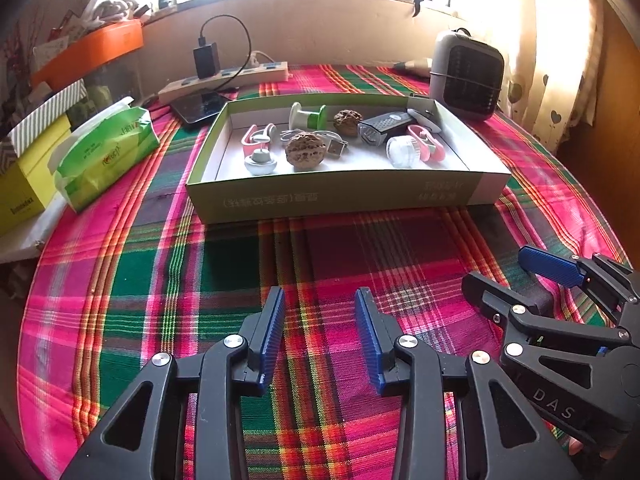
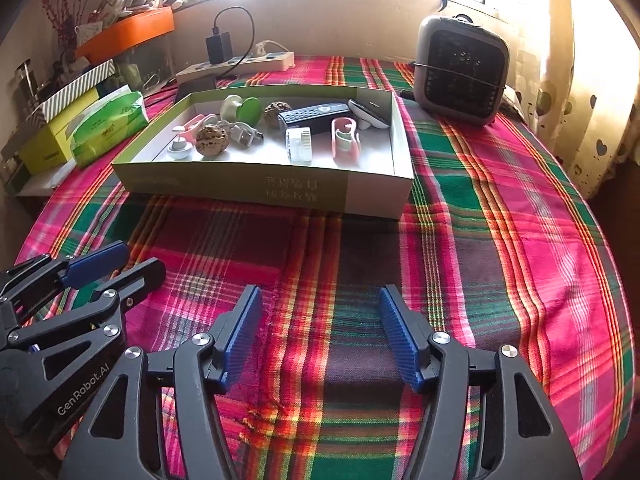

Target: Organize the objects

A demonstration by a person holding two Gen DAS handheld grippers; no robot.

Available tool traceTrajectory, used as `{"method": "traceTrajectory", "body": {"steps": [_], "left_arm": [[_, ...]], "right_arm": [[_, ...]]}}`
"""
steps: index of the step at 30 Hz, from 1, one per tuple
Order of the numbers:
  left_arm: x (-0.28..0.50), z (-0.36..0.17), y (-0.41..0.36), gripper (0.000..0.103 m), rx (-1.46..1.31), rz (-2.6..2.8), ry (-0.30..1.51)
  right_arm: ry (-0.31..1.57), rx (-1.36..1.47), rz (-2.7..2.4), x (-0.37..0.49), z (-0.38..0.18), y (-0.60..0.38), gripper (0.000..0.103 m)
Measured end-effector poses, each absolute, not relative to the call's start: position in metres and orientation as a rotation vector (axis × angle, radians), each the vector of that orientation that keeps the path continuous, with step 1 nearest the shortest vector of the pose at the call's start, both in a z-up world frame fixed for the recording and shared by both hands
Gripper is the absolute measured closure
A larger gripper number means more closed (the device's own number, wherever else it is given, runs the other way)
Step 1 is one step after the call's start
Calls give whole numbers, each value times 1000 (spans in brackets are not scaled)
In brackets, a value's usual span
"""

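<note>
Both claws, left gripper and right gripper, hover spread and empty short of the box; seemingly between picks, next reaching in for a walnut.

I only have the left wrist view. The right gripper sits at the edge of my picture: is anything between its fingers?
Observer: No. In the right wrist view the right gripper is open, with only the plaid cloth between its pads.
Operator: What is the dark thing in the box, behind the small clear jar?
Observer: A black remote, lying flat with its buttons facing up.
Operator: Is there anything beyond the tissue pack?
Observer: What looks like a glass canister stands at the far left, past the striped box.
</note>
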State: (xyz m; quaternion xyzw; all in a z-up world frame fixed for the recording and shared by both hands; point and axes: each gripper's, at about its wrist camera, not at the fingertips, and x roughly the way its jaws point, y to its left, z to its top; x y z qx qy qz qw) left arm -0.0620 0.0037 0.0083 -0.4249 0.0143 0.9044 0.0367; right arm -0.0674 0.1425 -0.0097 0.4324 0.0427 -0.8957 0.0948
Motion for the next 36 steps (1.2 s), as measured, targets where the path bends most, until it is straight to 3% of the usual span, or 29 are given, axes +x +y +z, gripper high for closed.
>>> {"method": "traceTrajectory", "body": {"steps": [36], "left_arm": [[-62,9,3,69,-1304,2776,43]], "right_arm": [[137,1284,-2654,-67,-10,139,37]]}}
